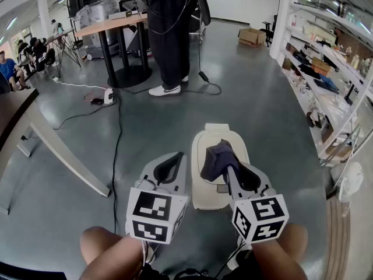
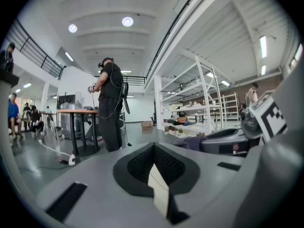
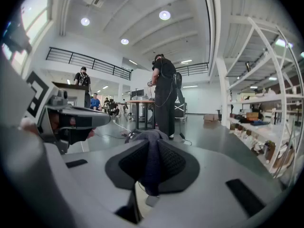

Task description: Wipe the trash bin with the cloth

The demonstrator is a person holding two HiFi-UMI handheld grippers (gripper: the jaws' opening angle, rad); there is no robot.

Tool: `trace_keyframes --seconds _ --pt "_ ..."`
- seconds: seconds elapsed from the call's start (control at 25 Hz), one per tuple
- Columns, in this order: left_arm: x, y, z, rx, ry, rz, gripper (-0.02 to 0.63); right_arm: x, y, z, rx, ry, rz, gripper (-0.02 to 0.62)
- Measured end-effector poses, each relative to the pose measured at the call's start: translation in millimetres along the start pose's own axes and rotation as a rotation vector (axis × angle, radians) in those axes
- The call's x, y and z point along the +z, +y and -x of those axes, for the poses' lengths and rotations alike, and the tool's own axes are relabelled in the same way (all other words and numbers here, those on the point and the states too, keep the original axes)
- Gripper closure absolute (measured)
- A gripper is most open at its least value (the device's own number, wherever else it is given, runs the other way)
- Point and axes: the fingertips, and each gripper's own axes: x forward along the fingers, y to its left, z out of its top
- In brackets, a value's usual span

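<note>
A cream trash bin [image 1: 218, 134] stands on the grey floor just ahead of me, partly hidden by my right gripper. My right gripper [image 1: 226, 158] hangs over the bin's lid, shut on a dark purple cloth [image 1: 215, 159] that bunches out beyond its tips. In the right gripper view the cloth [image 3: 151, 161] runs down between the black pads of the right gripper [image 3: 152, 145]. My left gripper [image 1: 176, 158] hovers to the left of the bin, apart from it. In its own view the left gripper [image 2: 153, 150] has its jaws together with nothing between them.
A person in black with white shoes [image 1: 168, 39] stands ahead by a round-based table [image 1: 113, 23]. Cables [image 1: 115, 134] trail across the floor at left, near a slanted table leg [image 1: 64, 159]. White shelving [image 1: 326, 80] lines the right side. A cardboard box [image 1: 252, 37] lies far back.
</note>
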Motion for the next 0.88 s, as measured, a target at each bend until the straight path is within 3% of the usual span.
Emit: trace_keyframes --seconds 0.24,0.44,0.72,0.88 --pt "20.5 24.3 -52.3 0.011 -0.019 -0.088 0.606 3.0 -32.1 -64.7 0.056 0.063 -0.096 0.543" --pt "15.7 41.6 -88.8 -0.017 0.011 -0.055 0.606 0.7 -54.4 -121.1 0.049 0.111 -0.065 0.543" --pt "-1.9 86.5 -101.8 0.062 0.033 0.063 0.606 -35.7 -67.3 -192.2 0.065 0.228 -0.034 0.543" --pt "3.6 85.4 -106.2 0.072 0.01 0.137 0.606 -49.4 -64.5 -211.2 0.079 0.27 -0.018 0.543"
